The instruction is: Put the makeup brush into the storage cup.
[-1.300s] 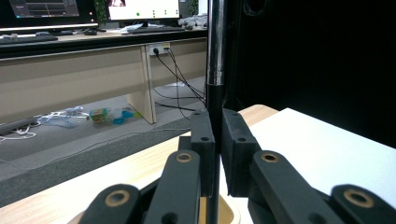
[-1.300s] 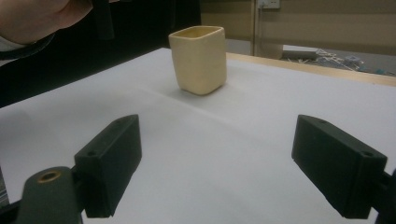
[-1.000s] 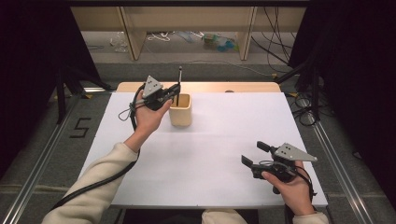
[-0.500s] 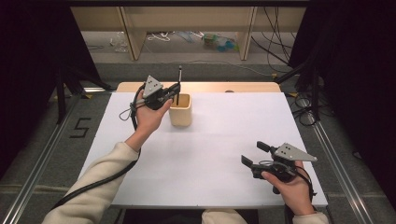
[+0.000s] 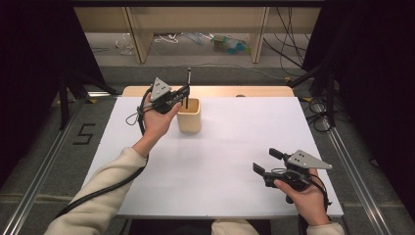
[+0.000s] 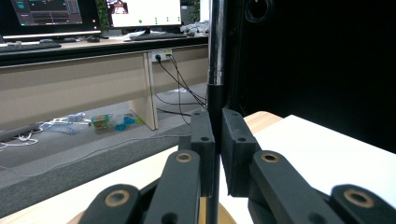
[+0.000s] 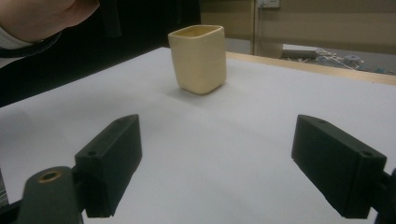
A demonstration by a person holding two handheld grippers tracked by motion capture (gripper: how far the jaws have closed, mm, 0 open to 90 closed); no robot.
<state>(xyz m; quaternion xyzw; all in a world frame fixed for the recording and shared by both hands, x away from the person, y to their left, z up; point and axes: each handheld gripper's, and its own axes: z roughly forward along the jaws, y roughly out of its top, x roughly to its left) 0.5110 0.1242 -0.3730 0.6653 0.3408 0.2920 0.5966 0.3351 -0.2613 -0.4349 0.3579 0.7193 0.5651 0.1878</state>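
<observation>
Pen (image 5: 189, 83) upright, pinched between closed jaws of left gripper (image 5: 185, 94), lower end inside cream cup (image 5: 189, 115) at table's (image 5: 235, 147) far side. Likely mid-insertion or mid-extraction; cannot tell which. Right gripper (image 5: 266, 164) spread wide, empty, idle near front edge.

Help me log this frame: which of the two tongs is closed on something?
The left tongs, above the beige cup, are shut on a thin dark rod. The right tongs are open and empty.
</observation>
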